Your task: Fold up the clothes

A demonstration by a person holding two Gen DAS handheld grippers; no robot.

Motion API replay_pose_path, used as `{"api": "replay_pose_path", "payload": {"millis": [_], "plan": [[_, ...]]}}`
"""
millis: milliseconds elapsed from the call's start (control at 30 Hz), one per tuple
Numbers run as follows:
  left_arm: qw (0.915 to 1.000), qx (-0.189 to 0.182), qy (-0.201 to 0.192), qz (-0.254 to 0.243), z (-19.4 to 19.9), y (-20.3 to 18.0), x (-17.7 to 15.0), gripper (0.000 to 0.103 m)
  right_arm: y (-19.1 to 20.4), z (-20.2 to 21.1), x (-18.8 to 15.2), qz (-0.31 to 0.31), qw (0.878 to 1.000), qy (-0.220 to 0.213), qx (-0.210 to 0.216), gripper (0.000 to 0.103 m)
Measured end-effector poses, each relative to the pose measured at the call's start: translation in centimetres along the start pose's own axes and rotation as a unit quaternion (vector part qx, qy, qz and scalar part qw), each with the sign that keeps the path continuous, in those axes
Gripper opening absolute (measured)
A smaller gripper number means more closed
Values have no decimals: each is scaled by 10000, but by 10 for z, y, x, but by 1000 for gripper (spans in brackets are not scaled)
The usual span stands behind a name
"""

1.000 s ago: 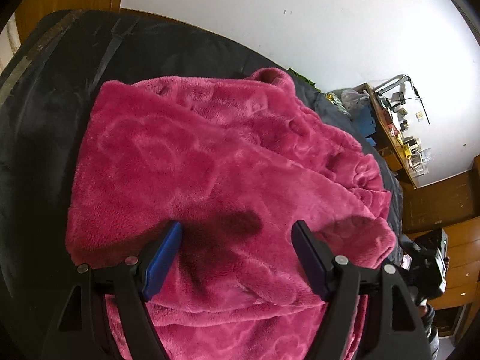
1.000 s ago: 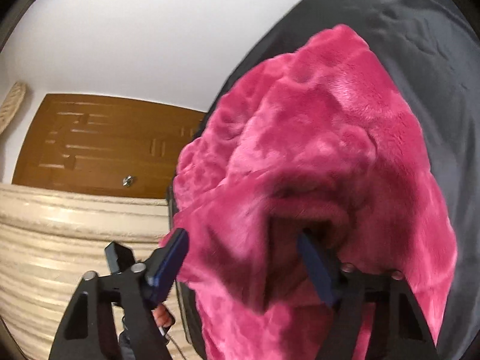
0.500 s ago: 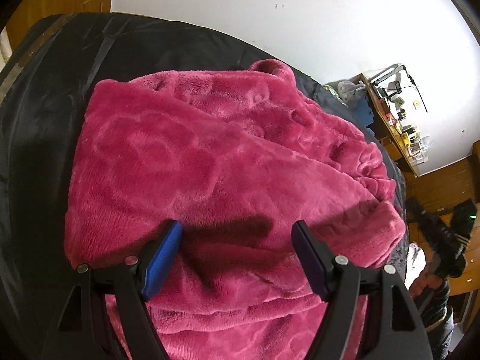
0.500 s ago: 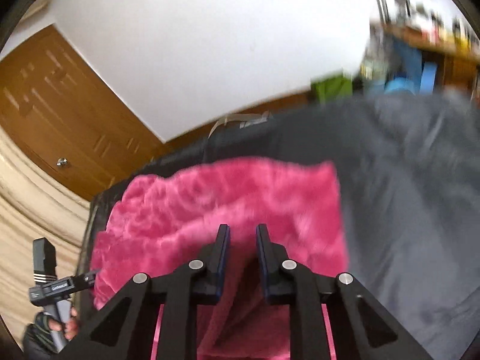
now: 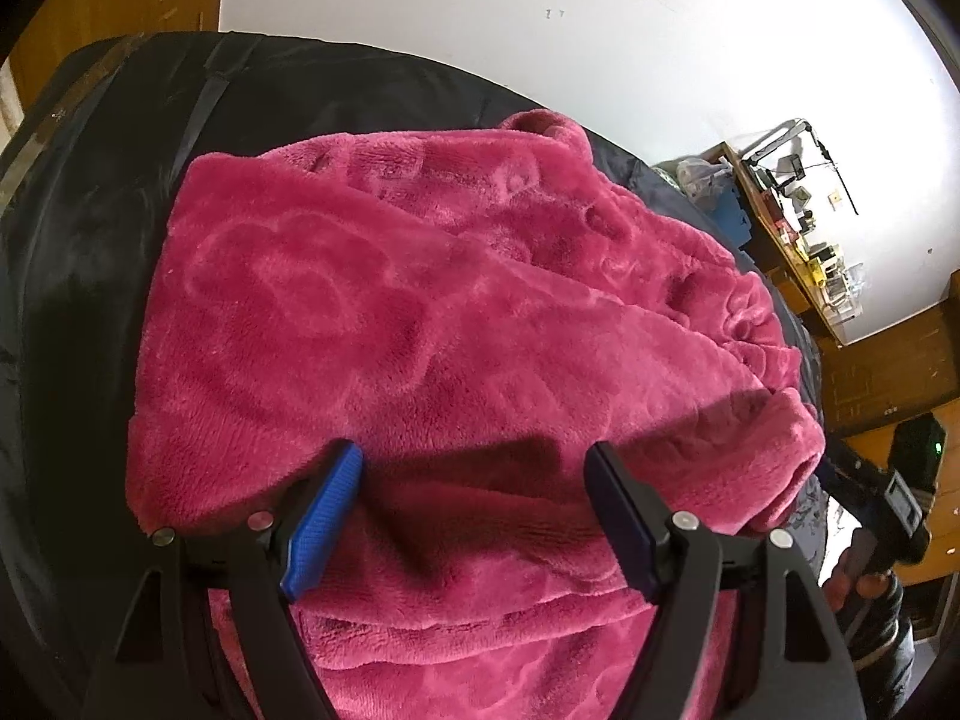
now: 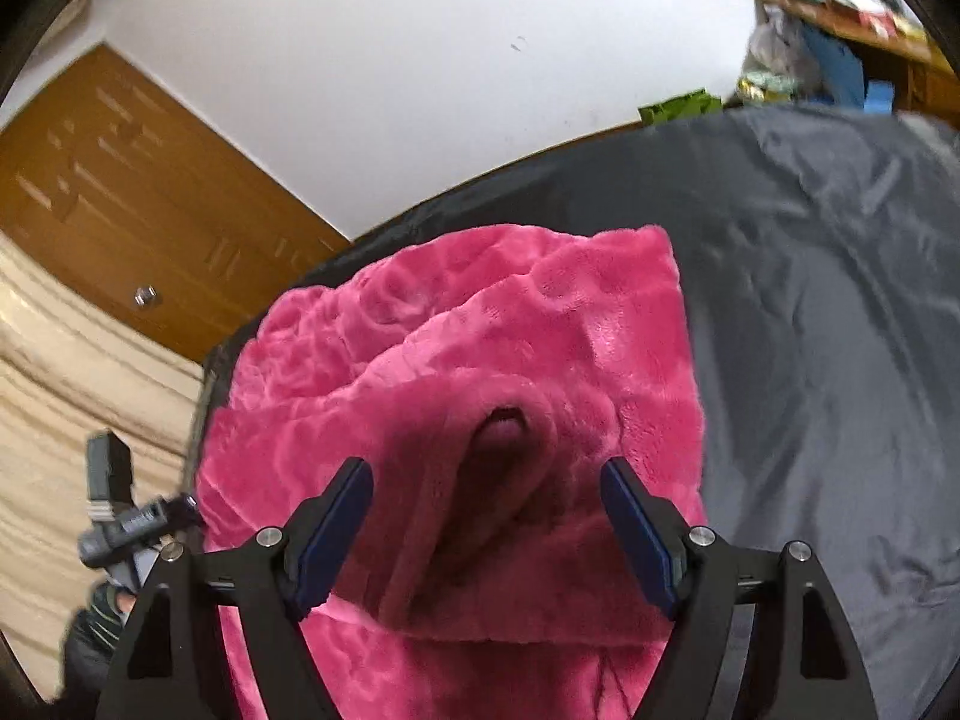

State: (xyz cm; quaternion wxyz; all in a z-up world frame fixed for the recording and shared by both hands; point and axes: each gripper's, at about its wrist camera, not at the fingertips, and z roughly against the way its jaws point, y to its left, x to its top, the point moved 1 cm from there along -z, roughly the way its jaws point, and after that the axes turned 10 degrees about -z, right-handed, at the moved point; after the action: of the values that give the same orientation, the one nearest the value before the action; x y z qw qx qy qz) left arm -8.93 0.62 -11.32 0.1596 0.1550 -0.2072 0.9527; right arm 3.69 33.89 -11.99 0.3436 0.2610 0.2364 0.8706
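Note:
A fluffy pink garment (image 5: 420,330) lies folded in layers on a dark sheet (image 5: 108,240). My left gripper (image 5: 474,510) is open and empty, its blue-padded fingers just above the garment's near fold. In the right wrist view the same pink garment (image 6: 510,372) lies on the dark sheet (image 6: 840,330), with a cuff-like opening in the fabric between the fingers. My right gripper (image 6: 486,522) is open and empty over it. The right gripper (image 5: 882,498) also shows at the right edge of the left wrist view, off the garment's corner.
A white wall stands behind the bed. A wooden door (image 6: 120,198) and a cream bedcover (image 6: 54,420) are to the left in the right wrist view. A cluttered wooden desk (image 5: 798,228) stands at the far right. The left gripper's handle (image 6: 114,516) shows low left.
My right gripper was shut on the pink fabric half a second ago and has opened, letting the fold drop onto the garment. The left gripper has stayed open and drawn back a little.

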Motion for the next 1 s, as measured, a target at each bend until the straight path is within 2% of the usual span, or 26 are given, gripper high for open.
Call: {"api": "replay_pose_path", "payload": {"millis": [200,267,300,333,400,533,600,667,700,800,900,967,1000], "plan": [[10000,9,-27,-19,-1,0,-1,81,-8,-21,8,-290,9988,241,325,80],[10000,7,-43,-27,-1,0,-1,81,-3,-31,5,-241,9977,427,472,76],[10000,6,-53,-32,-1,0,-2,81,1,-35,3,-154,9974,518,477,59],[10000,3,-61,-38,-2,0,-2,81,5,-38,0,-79,9970,599,489,36],[10000,-22,-66,-35,-1,0,-2,81,13,-38,-3,54,9964,681,498,22],[9999,-128,-74,17,1,3,-2,81,38,-5,2,611,9977,231,159,16],[9998,-158,-84,29,2,3,-3,81,56,19,3,1203,9918,-231,-373,16],[9998,-149,-92,4,2,2,-3,81,74,32,4,1820,9773,-615,-894,16],[9999,-114,-91,-31,2,1,-3,81,82,32,4,2097,9692,-666,-1110,16],[9998,6,-88,-172,0,-4,-4,82,82,8,5,2479,9526,-486,-1695,16],[9990,152,-85,-400,-1,-10,-7,82,60,-30,8,2144,9567,164,-1960,20],[9981,231,-79,-560,-2,-13,-9,82,47,-38,11,1699,9661,331,-1916,36],[9978,250,-79,-608,-1,-14,-10,82,42,-33,14,1482,9710,252,-1860,58]]}}
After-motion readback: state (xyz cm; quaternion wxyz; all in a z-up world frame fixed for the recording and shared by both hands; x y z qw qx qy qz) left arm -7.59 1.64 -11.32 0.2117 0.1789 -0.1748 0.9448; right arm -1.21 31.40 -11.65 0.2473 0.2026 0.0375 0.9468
